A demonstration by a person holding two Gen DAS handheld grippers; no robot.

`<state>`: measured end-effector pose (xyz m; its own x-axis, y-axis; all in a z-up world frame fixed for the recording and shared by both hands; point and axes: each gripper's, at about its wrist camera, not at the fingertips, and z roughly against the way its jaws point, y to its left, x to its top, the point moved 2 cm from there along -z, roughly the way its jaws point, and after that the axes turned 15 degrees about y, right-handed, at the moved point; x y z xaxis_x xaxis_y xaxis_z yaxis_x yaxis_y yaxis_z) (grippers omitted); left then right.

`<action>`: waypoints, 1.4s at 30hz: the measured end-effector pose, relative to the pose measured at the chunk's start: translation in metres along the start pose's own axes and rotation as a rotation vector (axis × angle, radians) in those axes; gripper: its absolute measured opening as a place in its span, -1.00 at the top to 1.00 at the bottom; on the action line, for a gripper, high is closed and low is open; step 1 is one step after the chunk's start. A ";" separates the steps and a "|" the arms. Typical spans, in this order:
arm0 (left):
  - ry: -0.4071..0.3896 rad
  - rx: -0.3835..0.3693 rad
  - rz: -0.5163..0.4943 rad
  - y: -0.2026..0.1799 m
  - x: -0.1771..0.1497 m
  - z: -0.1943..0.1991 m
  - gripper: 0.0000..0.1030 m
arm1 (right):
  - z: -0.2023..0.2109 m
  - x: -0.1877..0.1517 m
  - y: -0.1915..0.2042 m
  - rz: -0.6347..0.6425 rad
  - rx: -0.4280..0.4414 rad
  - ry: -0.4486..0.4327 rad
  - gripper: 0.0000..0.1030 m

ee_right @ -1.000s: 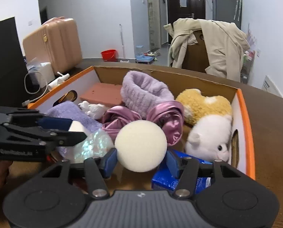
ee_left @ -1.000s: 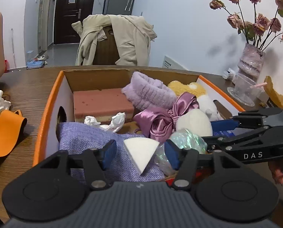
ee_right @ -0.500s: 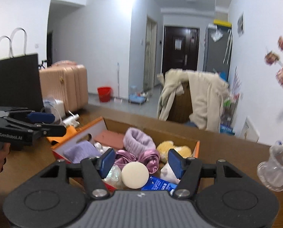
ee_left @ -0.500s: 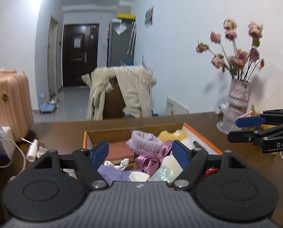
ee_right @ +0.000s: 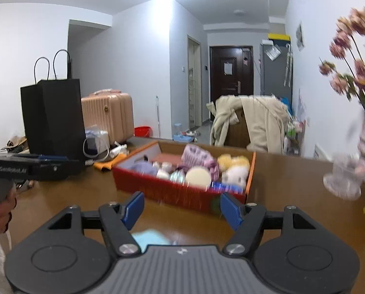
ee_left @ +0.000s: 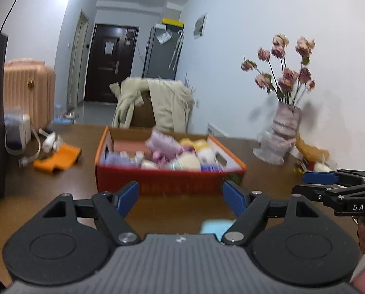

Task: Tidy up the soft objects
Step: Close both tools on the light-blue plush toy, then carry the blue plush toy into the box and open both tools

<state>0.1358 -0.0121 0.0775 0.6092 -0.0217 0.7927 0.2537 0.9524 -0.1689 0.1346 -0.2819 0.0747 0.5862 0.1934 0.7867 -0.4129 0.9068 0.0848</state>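
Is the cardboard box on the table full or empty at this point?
Full. The box is crowded with soft things, among them a cream round sponge, a white plush toy and a purple headband.

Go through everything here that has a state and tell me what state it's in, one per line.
Left gripper: empty, jaws opening.
Right gripper: empty, jaws opening.
Cardboard box: open-topped, full of soft items.
Front door: shut.
Black paper bag: standing upright.
Flower vase: upright.
Coat: draped over chair.

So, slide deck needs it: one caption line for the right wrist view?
Right tool, jaws opening and empty, faces an orange box of soft toys on the wooden table.
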 end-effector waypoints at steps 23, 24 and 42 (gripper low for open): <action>0.180 -0.147 0.081 0.004 -0.023 -0.088 -0.16 | -0.067 -0.064 0.013 -0.299 0.160 0.119 0.06; 0.192 -0.165 0.081 0.005 -0.020 -0.099 -0.14 | -0.073 -0.062 0.011 -0.323 0.166 0.125 0.06; 0.347 -0.393 0.219 0.034 -0.023 -0.156 0.45 | -0.129 -0.039 -0.001 -0.428 0.231 0.214 0.22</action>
<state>0.2473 -0.0262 -0.0377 0.8733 0.0018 0.4873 0.3142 0.7623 -0.5658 0.2019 -0.2418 -0.0350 0.8550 -0.0825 0.5120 -0.2341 0.8195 0.5230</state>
